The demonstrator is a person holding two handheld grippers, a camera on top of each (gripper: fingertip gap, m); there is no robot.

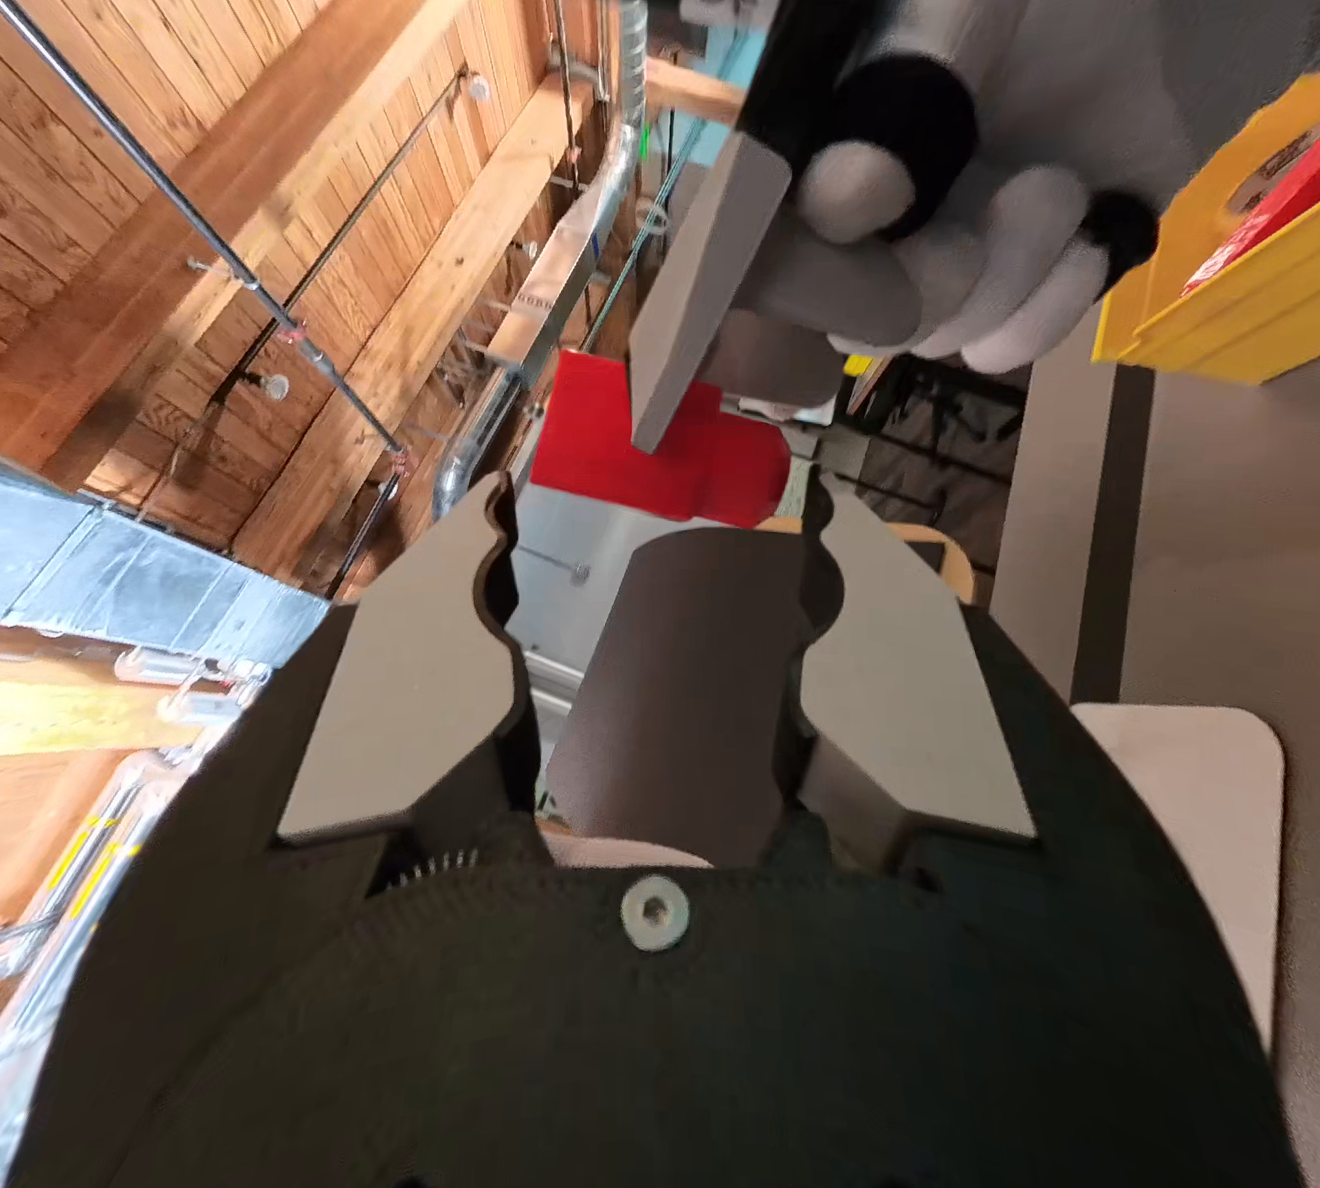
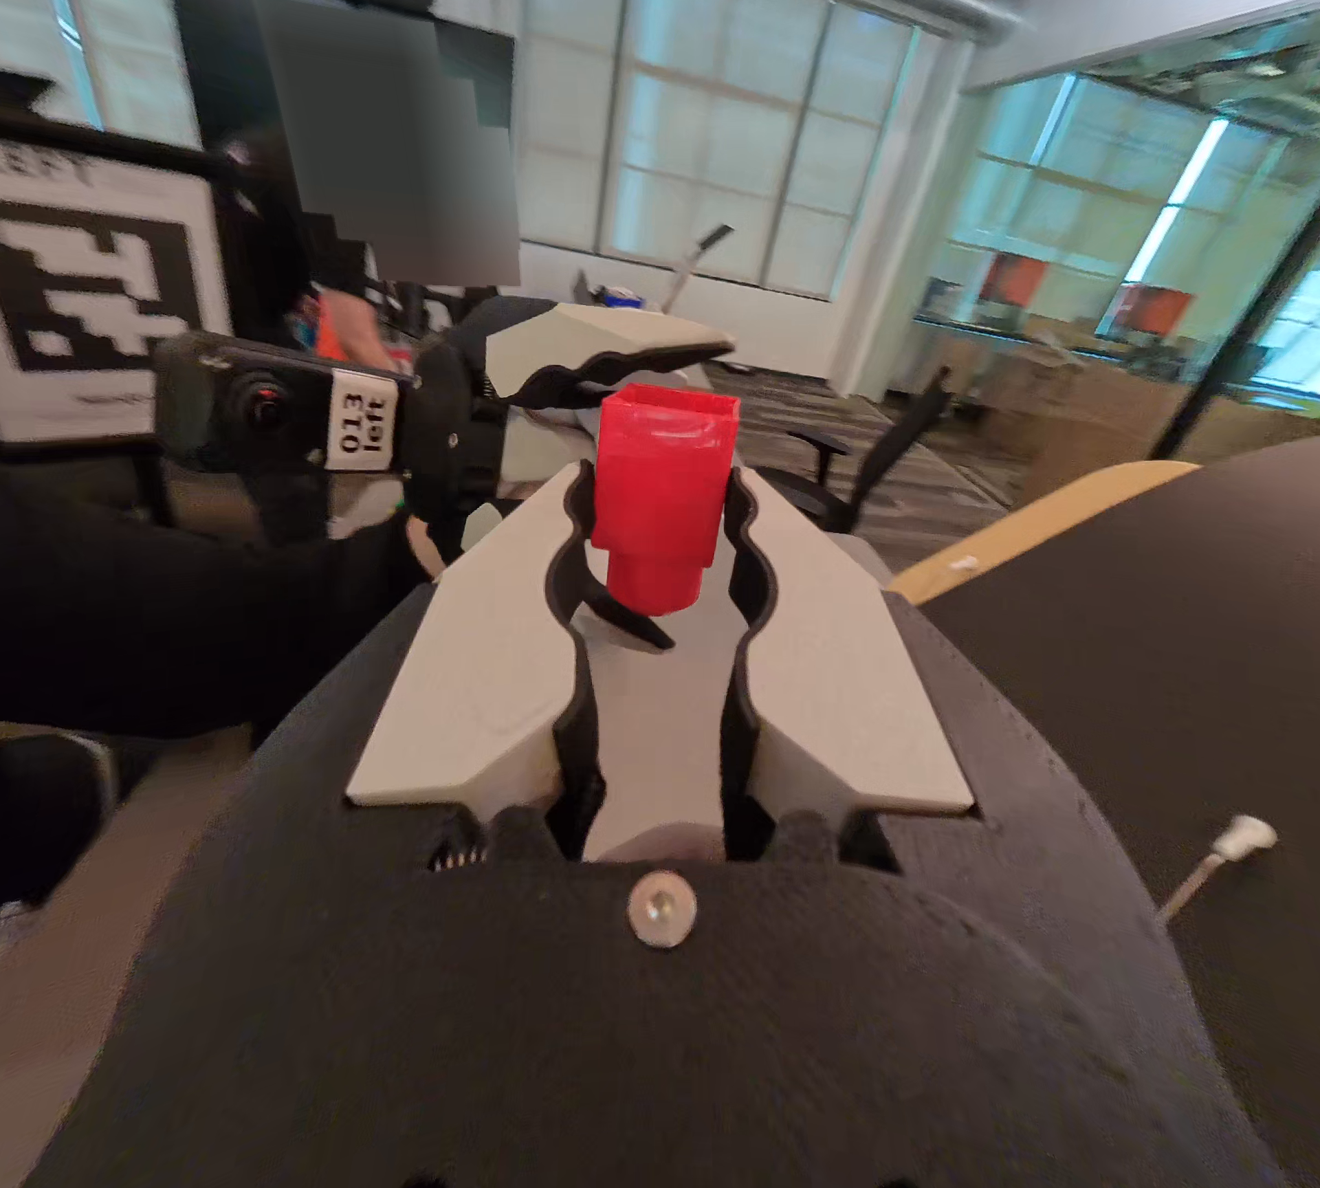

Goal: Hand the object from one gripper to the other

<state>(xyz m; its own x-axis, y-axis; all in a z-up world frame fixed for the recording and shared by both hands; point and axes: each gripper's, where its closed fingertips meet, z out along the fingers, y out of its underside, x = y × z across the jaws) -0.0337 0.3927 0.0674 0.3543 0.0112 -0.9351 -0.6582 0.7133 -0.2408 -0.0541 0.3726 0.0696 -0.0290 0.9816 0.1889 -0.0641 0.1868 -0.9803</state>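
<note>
Big office windows fill the back. Right gripper (image 2: 661,496) squeezes the upright red object (image 2: 661,496); left gripper (image 2: 621,368), spread wide, waits at 10 o'clock, just beside it.

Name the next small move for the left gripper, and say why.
Probably ease the left gripper forward around the red plastic piece and close. Its jaws stand open, just short of the piece, while the right gripper pinches it at its fingertips.
</note>
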